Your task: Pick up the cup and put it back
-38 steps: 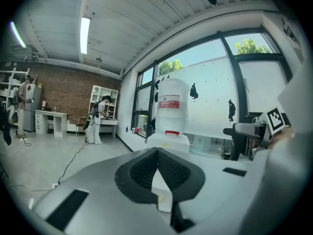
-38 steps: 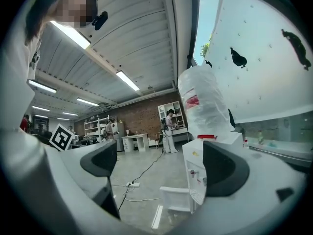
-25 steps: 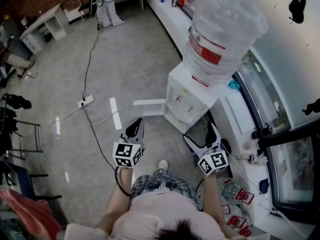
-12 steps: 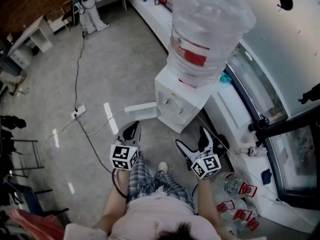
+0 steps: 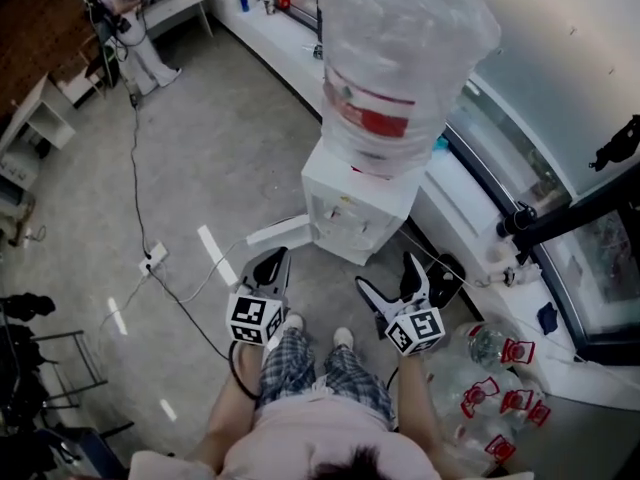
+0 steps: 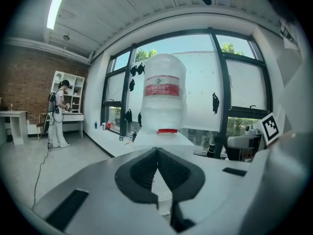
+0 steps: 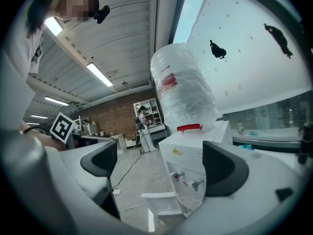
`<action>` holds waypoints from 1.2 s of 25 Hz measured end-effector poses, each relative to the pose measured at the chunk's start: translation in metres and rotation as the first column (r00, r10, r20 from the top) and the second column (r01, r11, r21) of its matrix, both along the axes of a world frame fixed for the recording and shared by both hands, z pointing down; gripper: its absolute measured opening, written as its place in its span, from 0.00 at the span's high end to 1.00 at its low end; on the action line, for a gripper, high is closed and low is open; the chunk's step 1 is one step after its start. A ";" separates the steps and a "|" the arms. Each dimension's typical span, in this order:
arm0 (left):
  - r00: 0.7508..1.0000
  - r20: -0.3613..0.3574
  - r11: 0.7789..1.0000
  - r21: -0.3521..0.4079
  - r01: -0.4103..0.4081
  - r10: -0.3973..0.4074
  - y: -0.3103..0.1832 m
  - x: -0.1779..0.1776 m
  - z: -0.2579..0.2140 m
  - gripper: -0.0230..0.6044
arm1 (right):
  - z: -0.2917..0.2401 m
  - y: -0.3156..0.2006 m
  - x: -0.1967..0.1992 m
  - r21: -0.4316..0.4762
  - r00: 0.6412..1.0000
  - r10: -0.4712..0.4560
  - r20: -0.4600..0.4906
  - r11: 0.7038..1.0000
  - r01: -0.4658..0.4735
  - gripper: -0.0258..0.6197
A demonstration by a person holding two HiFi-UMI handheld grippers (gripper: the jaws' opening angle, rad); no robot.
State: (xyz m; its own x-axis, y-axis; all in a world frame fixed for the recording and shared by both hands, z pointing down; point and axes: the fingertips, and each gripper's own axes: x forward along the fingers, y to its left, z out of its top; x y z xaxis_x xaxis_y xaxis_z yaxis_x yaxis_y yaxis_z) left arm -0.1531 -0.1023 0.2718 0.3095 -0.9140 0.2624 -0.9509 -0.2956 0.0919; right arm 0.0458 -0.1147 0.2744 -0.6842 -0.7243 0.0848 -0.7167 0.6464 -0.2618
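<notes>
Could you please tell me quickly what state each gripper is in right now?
Left gripper: jaws shut, nothing between them.
Right gripper: jaws open, holding nothing.

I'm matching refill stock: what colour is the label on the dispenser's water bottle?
The label is red and white, clearest in the left gripper view.

A large clear plastic bottle with red label [image 5: 400, 58] tops the white boxy water dispenser [image 5: 352, 213]. Left of it lies a white power strip [image 5: 152, 260]; right, clear empty bottles [image 5: 500, 403].
</notes>
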 end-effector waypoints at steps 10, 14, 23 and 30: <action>0.964 0.009 0.963 -0.042 -0.266 0.266 -0.024 0.002 0.030 0.92 | 0.022 -0.010 -0.029 0.003 0.989 0.150 -0.011 0.989 -0.150 0.13; 0.955 0.035 0.954 -0.060 -0.293 0.295 -0.038 0.001 0.059 0.92 | 0.041 -0.013 -0.029 -0.002 0.983 0.181 -0.008 0.983 -0.181 0.13; 0.968 0.039 0.969 -0.015 -0.247 0.248 -0.057 0.003 0.136 0.92 | 0.126 -0.018 -0.021 -0.012 0.989 0.138 -0.046 0.990 -0.138 0.13; 0.956 0.093 0.960 -0.025 -0.279 0.280 -0.066 0.008 0.268 0.92 | 0.250 -0.028 -0.020 -0.006 0.996 0.085 -0.040 0.996 -0.086 0.13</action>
State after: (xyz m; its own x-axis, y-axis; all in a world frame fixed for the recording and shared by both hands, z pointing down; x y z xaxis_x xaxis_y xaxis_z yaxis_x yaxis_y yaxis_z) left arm -0.1449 -0.1683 0.5395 0.5251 -0.7914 0.3130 -0.8351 -0.5501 0.0102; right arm 0.0255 -0.1424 0.5245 -0.6157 -0.7793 0.1167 -0.7793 0.5801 -0.2370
